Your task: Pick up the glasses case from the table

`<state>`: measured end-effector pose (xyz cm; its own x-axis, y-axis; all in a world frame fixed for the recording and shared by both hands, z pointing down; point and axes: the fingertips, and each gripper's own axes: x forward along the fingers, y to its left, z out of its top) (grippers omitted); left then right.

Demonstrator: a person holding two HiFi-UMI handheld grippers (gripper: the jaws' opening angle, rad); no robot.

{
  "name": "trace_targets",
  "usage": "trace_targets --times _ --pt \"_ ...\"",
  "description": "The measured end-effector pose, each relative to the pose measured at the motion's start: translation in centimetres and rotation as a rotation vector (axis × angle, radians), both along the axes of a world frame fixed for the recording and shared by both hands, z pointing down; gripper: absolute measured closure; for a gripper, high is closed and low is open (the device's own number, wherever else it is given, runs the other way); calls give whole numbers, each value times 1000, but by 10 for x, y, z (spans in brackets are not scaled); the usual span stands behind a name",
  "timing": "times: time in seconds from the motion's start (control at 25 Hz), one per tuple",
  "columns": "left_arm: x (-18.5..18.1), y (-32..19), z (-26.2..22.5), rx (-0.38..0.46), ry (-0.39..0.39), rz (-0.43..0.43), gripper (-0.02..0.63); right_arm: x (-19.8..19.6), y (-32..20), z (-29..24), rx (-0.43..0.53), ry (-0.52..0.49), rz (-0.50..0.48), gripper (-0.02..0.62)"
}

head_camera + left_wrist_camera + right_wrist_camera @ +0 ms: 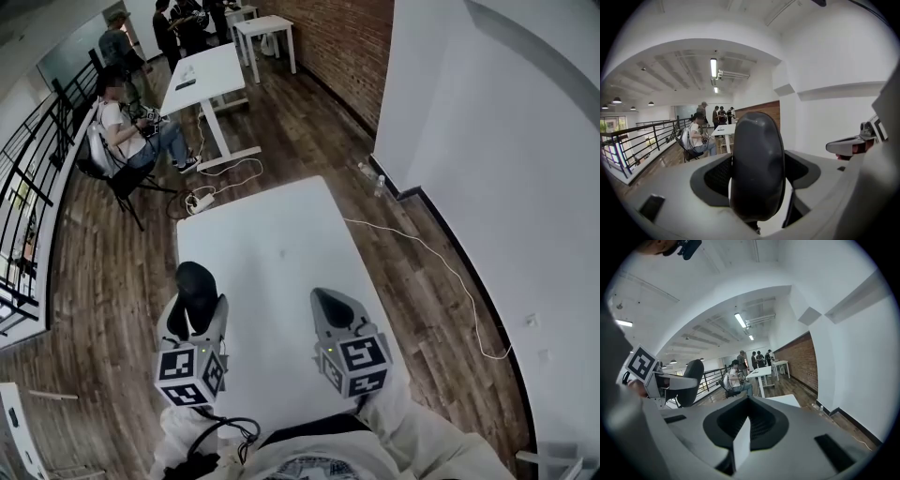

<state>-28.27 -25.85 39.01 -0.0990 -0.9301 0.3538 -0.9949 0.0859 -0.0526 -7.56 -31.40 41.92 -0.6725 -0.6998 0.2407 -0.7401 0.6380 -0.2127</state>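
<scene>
In the head view, the dark, smooth, egg-shaped glasses case (194, 284) is up off the white table (272, 234), near its close left corner. The left gripper (197, 307) has it pinched, and its jaws stand quite wide because the case is fat. I think it is squeezed from both sides so it cannot slip out. The right gripper (328, 305) is beside it but apart, over the near end of the table, and I guess it is just keeping out of the way. Both point away from the person. In the left gripper view, the glasses case (757, 166) stands on end between the two grey jaws and fills the gap. This gripper looks out almost level across the room, toward some people (701, 136) by a far desk. In the right gripper view, the jaws are pressed together with nothing between them. Off to the left, the glasses case (689, 380) sits high in the other gripper.
</scene>
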Motion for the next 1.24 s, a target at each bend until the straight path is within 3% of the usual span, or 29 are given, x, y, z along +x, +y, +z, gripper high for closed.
trace_targets --times 0.4,1.24 --pt "2 8 0 2 12 -10 245 -2 6 -15 45 6 -7 594" --pt "-2 24 2 -2 24 25 245 -11 29 -22 43 6 3 594"
